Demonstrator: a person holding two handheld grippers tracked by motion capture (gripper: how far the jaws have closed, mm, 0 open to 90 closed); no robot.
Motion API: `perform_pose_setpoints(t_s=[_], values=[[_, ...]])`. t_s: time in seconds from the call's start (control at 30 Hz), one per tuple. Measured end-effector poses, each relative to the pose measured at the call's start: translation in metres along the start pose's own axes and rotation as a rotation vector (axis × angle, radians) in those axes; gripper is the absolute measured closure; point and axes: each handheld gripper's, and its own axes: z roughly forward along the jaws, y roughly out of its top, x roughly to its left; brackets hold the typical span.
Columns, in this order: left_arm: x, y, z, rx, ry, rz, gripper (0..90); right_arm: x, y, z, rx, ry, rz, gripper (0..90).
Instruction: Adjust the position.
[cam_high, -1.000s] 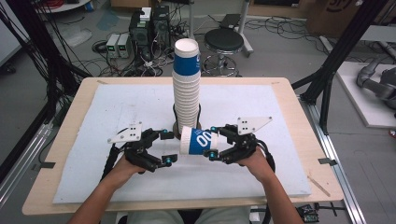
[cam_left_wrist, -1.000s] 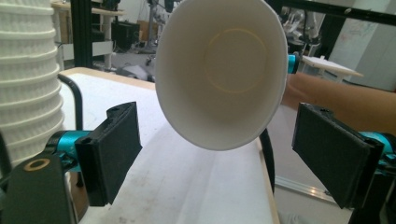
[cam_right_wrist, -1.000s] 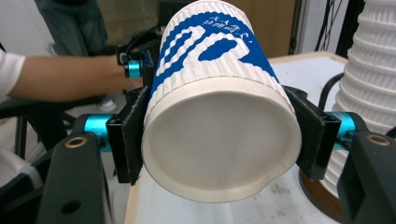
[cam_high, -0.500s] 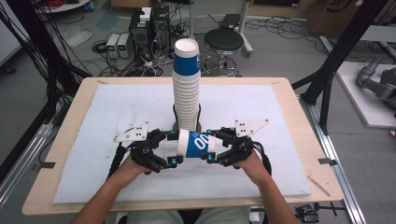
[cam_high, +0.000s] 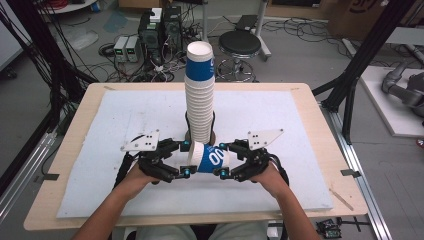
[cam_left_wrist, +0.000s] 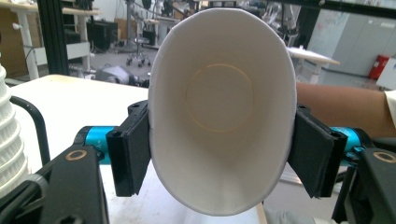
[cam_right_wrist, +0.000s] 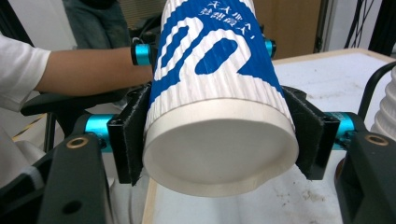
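Left gripper (cam_high: 186, 159): jaws have just been closing, now clamped on the mouth end of the paper cup (cam_high: 208, 158). Left gripper view looks straight into the cup (cam_left_wrist: 223, 112): rim squeezed into an oval between the two black pads, inside white and empty, round bottom seam visible.

Right gripper (cam_high: 223, 159): jaws clamped on the base end of the same cup. Right gripper view shows the pads pressing either side of the ribbed blue-and-white wall just above the white base (cam_right_wrist: 219, 140) (blue lettering runs up the wall away from the camera).

So the cup lies on its side, held between both grippers and lifted off the white mat (cam_high: 300, 130), mouth toward the person's left, base toward the right. It sits around the middle of the tabletop (cam_high: 320, 125), somewhat toward the near edge.

Just behind it, touching or nearly so (cannot tell which): tall stack of nested cups (cam_high: 200, 95), upright, top cup blue-banded with its white base up. A black ring stand (cam_high: 188, 125) wraps the foot of the stack.

Both hands grip their tools from the near edge, forearms coming in low.
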Motion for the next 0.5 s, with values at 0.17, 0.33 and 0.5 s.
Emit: perform_pose_setpoints(t_s=[0.17, 0.33, 0.5], values=[[-0.001, 0.007, -0.001, 0.056, 0.02, 0.026, 30.2, 0.002, 0.002, 0.001, 0.036, -0.062, 0.021, 18.0], [0.0, 0.018, -0.004, 0.141, 0.055, 0.056, 30.2, 0.004, 0.012, -0.007, 0.086, -0.124, -0.017, 18.0], [-0.001, 0.031, -0.002, 0.27, 0.075, 0.094, 30.2, 0.007, 0.023, -0.012, 0.155, -0.16, -0.048, 18.0]])
